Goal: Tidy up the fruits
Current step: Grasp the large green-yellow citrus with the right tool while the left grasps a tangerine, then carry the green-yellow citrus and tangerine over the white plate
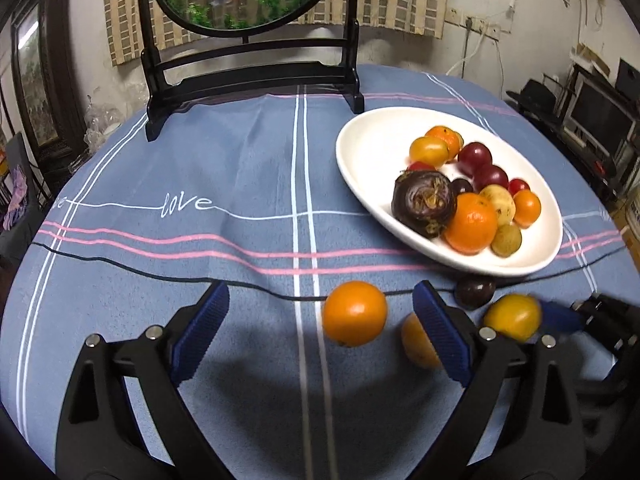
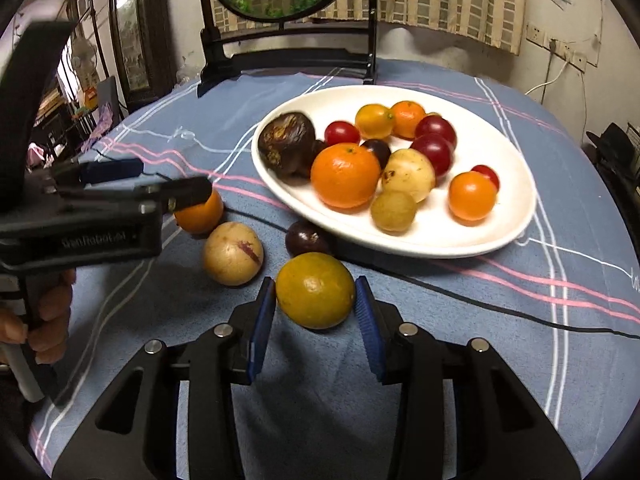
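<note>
- Right hand-held gripper (image 2: 316, 312): clamped on yellow-orange fruit (image 2: 315, 290), on tabletop (image 2: 480, 320).
- Left hand-held gripper (image 1: 320, 332): jaws apart, orange fruit (image 1: 355, 313) between, untouched.
- Four loose fruits; roughly twelve on white plate (image 2: 516, 216) beyond, some overlapped.

Dim indoor light falls from above and behind, so each tool casts a broad soft shadow on the tabletop (image 1: 248, 152) directly beneath and ahead of it. The white plate (image 2: 516, 184) beyond shows mild glare. Both fisheye views curve strongly, with black vignetted corners. Fruit near the tools is slightly blurred.
</note>
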`<state>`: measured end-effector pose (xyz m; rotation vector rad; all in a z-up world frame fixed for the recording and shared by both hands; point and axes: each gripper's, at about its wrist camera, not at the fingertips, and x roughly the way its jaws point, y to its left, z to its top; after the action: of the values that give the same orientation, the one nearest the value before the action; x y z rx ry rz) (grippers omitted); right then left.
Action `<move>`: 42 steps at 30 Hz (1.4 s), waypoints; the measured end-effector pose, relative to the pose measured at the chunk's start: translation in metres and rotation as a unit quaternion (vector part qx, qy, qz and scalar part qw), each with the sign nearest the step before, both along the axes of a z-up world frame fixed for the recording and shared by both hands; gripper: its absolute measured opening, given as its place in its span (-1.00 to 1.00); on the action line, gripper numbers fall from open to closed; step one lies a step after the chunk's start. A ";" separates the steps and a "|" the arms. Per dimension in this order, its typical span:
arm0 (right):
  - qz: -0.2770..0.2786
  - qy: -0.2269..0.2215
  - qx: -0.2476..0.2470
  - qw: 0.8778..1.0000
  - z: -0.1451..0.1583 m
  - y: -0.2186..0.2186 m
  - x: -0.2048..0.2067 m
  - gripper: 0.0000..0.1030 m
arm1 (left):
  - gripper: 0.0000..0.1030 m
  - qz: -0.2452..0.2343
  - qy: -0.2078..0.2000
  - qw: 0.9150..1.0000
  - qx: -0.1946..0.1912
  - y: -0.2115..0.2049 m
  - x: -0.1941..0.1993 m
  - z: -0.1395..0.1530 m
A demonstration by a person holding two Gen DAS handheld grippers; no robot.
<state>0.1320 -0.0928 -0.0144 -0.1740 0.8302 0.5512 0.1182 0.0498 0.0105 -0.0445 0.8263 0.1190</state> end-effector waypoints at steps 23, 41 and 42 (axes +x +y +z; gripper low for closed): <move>-0.035 -0.014 0.042 0.998 0.018 -0.032 0.002 -0.21 | -0.26 -0.090 0.035 0.995 -0.015 -0.017 0.003 -0.028; -0.083 -0.063 0.039 0.994 0.024 -0.044 0.006 -0.21 | -0.26 -0.060 -0.016 0.997 -0.047 -0.013 -0.006 0.008; -0.093 -0.069 0.034 0.993 0.022 -0.046 0.008 -0.22 | -0.26 -0.064 -0.019 0.997 -0.047 -0.017 -0.004 0.011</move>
<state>0.1403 -0.1384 0.0080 -0.0707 0.6842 0.3875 0.1140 0.0330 0.0211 -0.0815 0.7942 -0.0407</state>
